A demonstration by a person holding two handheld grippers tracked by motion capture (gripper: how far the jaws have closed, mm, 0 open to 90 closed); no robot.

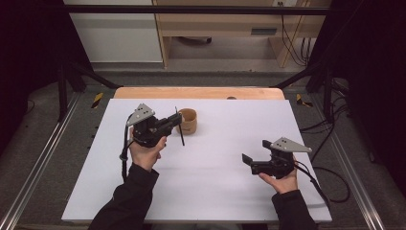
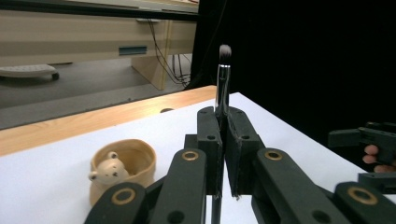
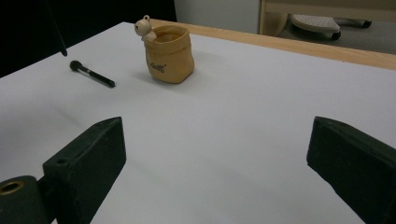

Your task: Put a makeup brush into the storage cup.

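My left gripper (image 1: 178, 120) is raised over the white board (image 1: 215, 191), shut on a thin black makeup brush (image 1: 180, 128). The left gripper view has the jaws (image 2: 223, 116) pressed on the brush (image 2: 222, 79), which stands upright with its dark bristles on top. Just beyond it sits a tan pouch-shaped cup (image 1: 187, 120) with a small bear figure (image 2: 108, 171) on its rim. My right gripper (image 1: 255, 151) rests low at the board's right side, open with nothing between its jaws (image 3: 217, 128). In the right gripper view, a second black brush (image 3: 91, 74) lies flat left of the cup (image 3: 169, 55).
The board lies on a wooden table (image 1: 198, 92) whose far edge shows behind it. Black metal frame bars (image 1: 72, 76) and cables (image 1: 330, 177) flank the table. A wooden desk (image 1: 225, 24) stands further back.
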